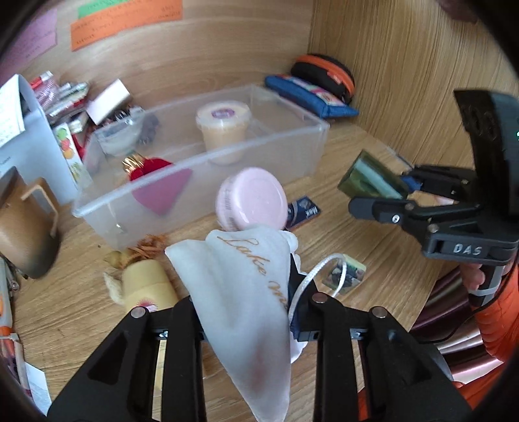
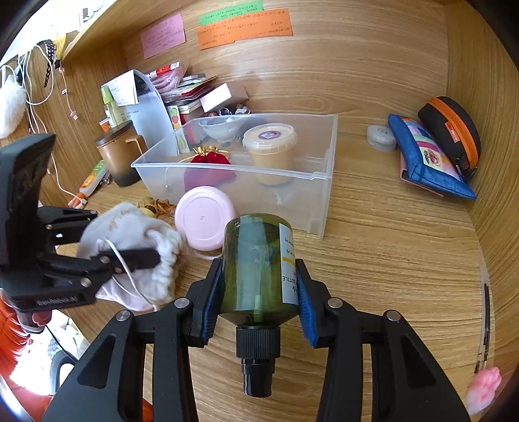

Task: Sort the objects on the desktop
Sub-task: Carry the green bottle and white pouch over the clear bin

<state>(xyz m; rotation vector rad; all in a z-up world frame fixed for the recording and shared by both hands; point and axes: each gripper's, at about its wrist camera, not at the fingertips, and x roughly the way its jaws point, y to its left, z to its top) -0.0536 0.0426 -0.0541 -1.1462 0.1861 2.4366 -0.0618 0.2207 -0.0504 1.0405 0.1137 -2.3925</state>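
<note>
I'm working over a light wood-grain surface [image 2: 373,246] boxed in by matching wood panels, with pink, green and orange paper notes [image 2: 243,27] stuck at the upper centre of the right wrist view. A clear plastic bin [image 2: 319,181] sits mid-frame, holding a lidded cream tub [image 2: 271,146] and a red pouch [image 2: 211,160]. A blue pouch [image 2: 421,155] and a black case with orange zip [image 2: 451,130] lean at the right wall.

My right hand-held gripper [image 2: 259,285] pinches a green bottle [image 2: 256,266] between its blue pads; the bottle's long axis runs along the fingers, black cap toward the camera, base toward the bin.

My left hand-held gripper [image 1: 243,311] is clamped on a white drawstring bag [image 1: 246,292], at lower centre of the left wrist view, a pink round jar [image 1: 253,201] just beyond it
</note>
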